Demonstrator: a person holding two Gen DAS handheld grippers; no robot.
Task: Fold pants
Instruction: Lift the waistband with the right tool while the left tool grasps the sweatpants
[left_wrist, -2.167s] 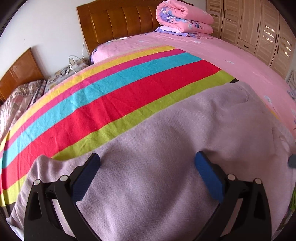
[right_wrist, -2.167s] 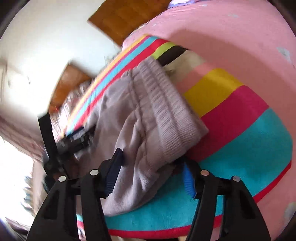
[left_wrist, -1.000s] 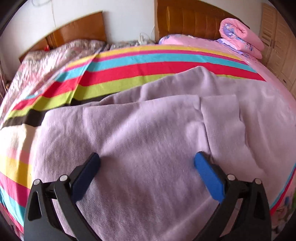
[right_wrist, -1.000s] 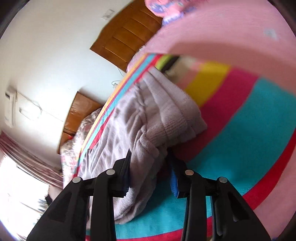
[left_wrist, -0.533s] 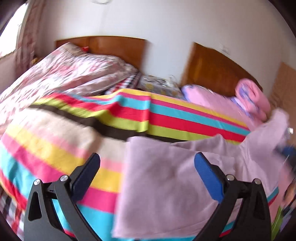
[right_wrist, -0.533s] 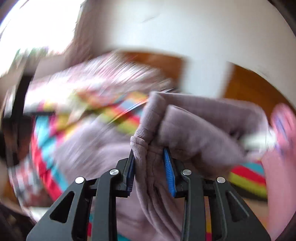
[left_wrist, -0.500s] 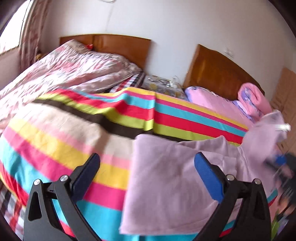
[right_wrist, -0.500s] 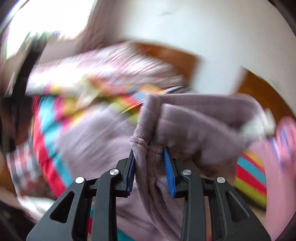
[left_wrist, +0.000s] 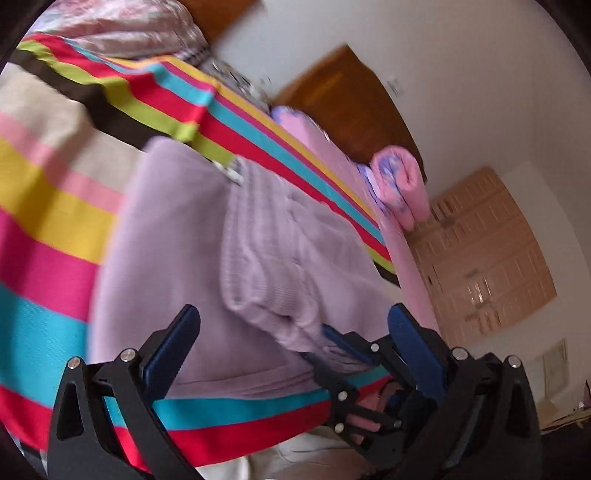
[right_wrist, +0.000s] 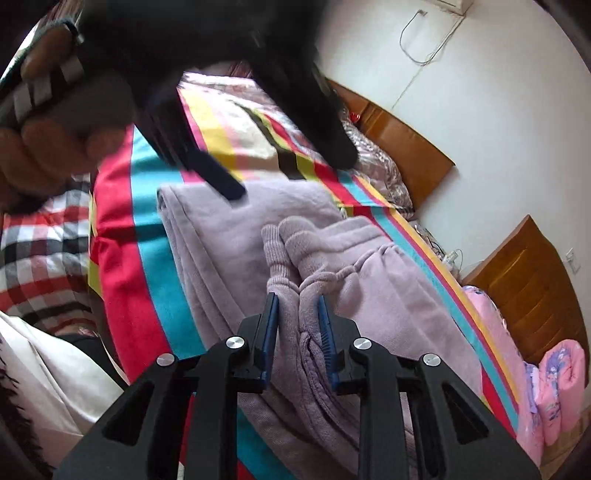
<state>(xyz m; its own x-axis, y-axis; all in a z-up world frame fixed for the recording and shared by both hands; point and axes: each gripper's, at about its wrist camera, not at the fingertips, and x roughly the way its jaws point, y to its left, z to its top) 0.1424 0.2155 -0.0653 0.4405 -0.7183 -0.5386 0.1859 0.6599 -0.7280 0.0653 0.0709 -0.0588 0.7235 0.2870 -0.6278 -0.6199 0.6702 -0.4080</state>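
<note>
With the right gripper (right_wrist: 298, 332) clamped on the ribbed cuffs (right_wrist: 284, 236) of the lilac pants (left_wrist: 177, 251) lying doubled on the striped blanket (left_wrist: 48, 206), we lay them square while the left gripper (left_wrist: 291, 343) hovers open.

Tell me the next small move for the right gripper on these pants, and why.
Probably lower and release. The right gripper, whose jaws have just been closing, pinches the ribbed cuffs above the folded pants on the striped blanket; the left gripper hangs open, holding nothing.
</note>
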